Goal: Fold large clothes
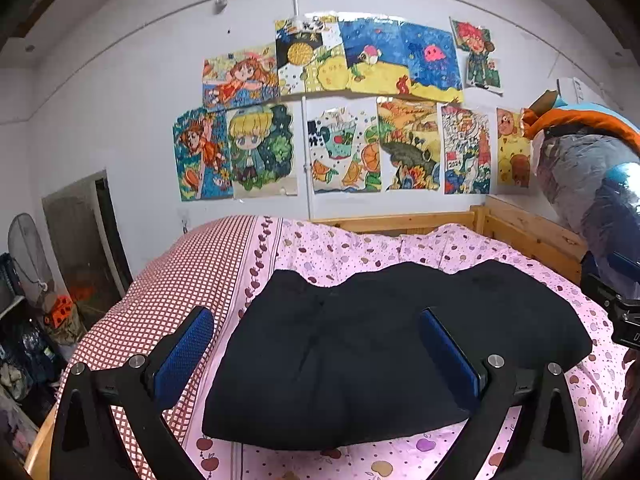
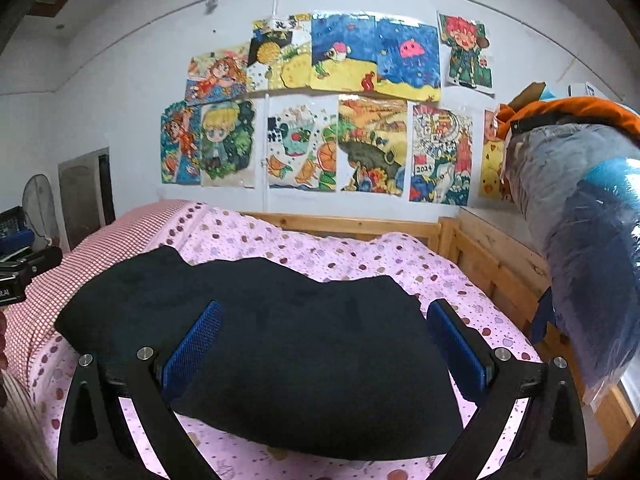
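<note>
A large black garment (image 1: 360,344) lies folded in a thick rectangular bundle on the pink dotted bedspread (image 1: 352,248); it also shows in the right wrist view (image 2: 272,344). My left gripper (image 1: 316,336) is open and empty, held above the garment's near left part, its blue pads (image 1: 188,352) wide apart. My right gripper (image 2: 324,336) is open and empty above the garment's near right part, its blue pads (image 2: 456,344) wide apart. The right gripper's body shows at the right edge of the left wrist view (image 1: 616,304).
A red checked cover (image 1: 176,288) lies on the bed's left side. A wooden bed frame (image 2: 492,264) runs along the back and right. A plastic-wrapped bundle of bedding (image 2: 580,216) hangs at the right. Children's drawings (image 1: 340,112) cover the wall. A fan (image 1: 28,256) and clutter stand at left.
</note>
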The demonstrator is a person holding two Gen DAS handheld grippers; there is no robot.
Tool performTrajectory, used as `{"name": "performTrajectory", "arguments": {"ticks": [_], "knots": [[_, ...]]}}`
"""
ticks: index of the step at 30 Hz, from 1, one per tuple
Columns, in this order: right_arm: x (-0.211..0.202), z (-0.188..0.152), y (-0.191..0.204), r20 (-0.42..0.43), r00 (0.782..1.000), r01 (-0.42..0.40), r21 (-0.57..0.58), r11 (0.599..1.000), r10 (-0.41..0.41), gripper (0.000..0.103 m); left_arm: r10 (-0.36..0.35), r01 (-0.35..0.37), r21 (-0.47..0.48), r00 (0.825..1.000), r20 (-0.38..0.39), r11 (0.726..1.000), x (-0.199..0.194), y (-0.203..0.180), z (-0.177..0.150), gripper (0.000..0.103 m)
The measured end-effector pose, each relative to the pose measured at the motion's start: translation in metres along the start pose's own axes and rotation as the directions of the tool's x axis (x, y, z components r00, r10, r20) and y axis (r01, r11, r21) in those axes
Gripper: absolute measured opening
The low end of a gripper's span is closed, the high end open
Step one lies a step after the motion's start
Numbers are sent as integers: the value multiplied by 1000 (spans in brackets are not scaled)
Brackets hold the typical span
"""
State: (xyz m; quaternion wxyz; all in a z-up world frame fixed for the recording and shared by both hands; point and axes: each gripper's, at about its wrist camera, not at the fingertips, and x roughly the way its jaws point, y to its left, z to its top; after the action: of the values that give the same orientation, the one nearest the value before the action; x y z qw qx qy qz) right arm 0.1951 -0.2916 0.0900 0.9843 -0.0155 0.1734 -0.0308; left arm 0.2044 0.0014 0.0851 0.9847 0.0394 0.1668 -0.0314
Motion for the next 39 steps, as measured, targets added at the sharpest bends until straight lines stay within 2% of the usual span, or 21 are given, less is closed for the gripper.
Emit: {"name": "performTrajectory", "arguments": {"ticks": [8, 16, 24, 32, 39], "knots": [[-32, -8, 13, 31, 999, -37, 24, 999, 36, 101, -9, 10, -39, 1000, 30, 999, -36, -1, -12, 103], [-60, -19, 13, 48, 998, -51, 46, 998, 48, 101, -41, 42, -27, 998, 41, 999, -61, -6, -25, 103], [-81, -26, 21, 61, 997, -51, 18, 999, 50, 101, -31, 32, -18, 998, 52, 999, -73, -8, -35, 103], [-97, -30, 24, 72, 997, -30, 6, 1000, 30, 101, -60, 61, -46, 998, 28, 997, -79, -8, -51, 103], [-103, -34, 27, 78, 997, -27, 4, 1000, 27, 101, -26, 27, -34, 999, 24, 999, -81, -5, -61, 103]]}}
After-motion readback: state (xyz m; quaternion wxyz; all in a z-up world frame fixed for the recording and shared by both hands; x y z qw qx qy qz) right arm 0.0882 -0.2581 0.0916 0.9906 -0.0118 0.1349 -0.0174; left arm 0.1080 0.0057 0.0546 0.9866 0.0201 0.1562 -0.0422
